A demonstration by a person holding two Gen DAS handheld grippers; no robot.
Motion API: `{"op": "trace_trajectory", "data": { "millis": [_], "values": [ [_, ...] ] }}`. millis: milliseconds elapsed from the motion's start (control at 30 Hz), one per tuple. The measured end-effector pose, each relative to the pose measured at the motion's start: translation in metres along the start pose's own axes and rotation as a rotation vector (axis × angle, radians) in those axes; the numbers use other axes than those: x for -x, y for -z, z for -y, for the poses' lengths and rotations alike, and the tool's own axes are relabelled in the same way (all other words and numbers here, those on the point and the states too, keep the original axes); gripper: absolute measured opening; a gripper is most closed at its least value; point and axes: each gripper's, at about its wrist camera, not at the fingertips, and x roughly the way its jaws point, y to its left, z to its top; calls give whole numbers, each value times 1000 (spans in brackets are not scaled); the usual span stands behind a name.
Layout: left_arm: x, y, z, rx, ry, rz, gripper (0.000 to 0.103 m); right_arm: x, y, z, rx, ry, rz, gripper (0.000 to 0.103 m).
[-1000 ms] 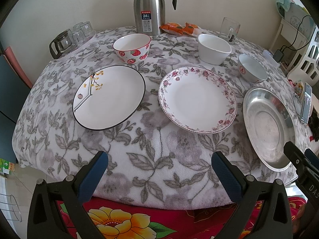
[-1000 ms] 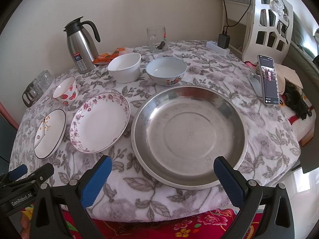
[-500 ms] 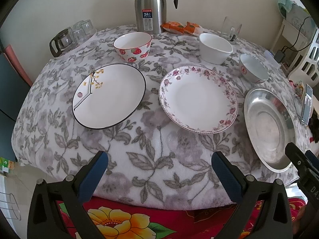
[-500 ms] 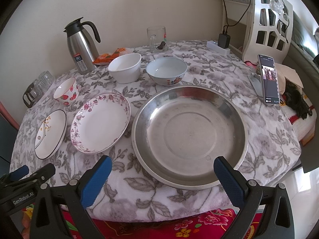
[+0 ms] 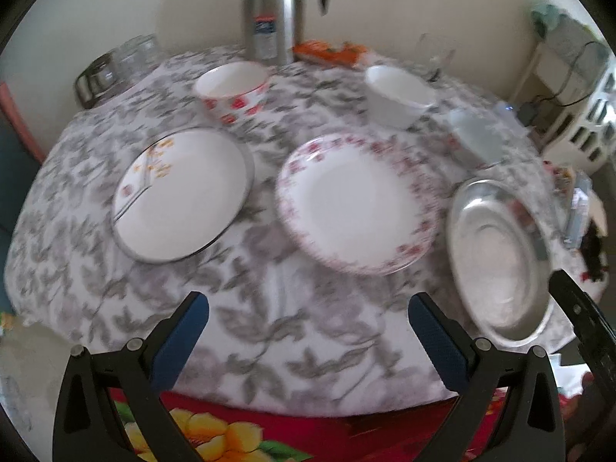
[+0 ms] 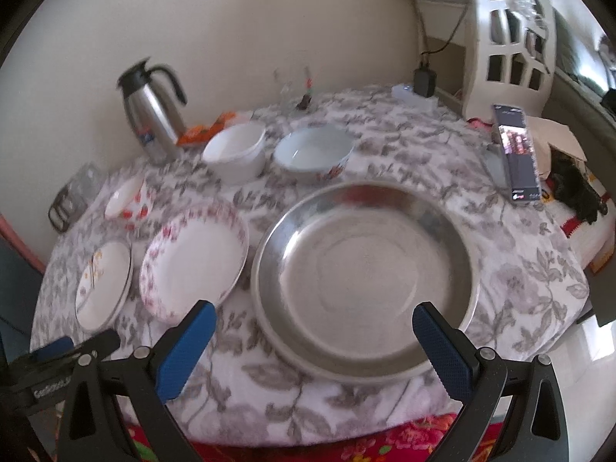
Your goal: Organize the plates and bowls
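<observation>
Left tool [image 5: 308,327] agape, floral-rimmed plate [image 5: 356,204], steel basin [image 6: 364,277]

A white tablecloth [image 5: 269,331] printed with grey leaves and flowers covers the table. On the left lies a white plate [image 5: 181,196] with a dark rim and yellow blossoms; right of it, a white plate [image 5: 358,204] bordered in pink-red flowers. The far-left bowl [image 5: 233,90] is white with red strawberries. The far bowl [image 6: 236,150] is plain white, its right neighbour [image 6: 313,150] pale blue-white with red marks. The near-right dish [image 6: 365,277] is bare silver metal. The gripper pads [image 6: 184,350] are blue.
</observation>
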Motion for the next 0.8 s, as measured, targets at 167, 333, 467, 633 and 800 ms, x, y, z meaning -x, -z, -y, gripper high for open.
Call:
{"op": "trace_trajectory", "data": {
  "millis": [167,333,467,633,800],
  "values": [
    [-1,-20,30,-51,71,35,103,-10,-17,31,-86,-7,31,103],
    [-6,-36,58,-64,136,75,103,-19,-24,54,-129,34,70,103],
    [-14,-40,80,-106,148,90,103,-38,-28,68,-160,5,-1,103],
    [-33,-36,97,-144,177,60,103,-49,-30,86,-167,71,-15,103],
    [-50,-31,97,-102,195,0,103,-59,-30,115,-246,73,-33,100]
  ]
}}
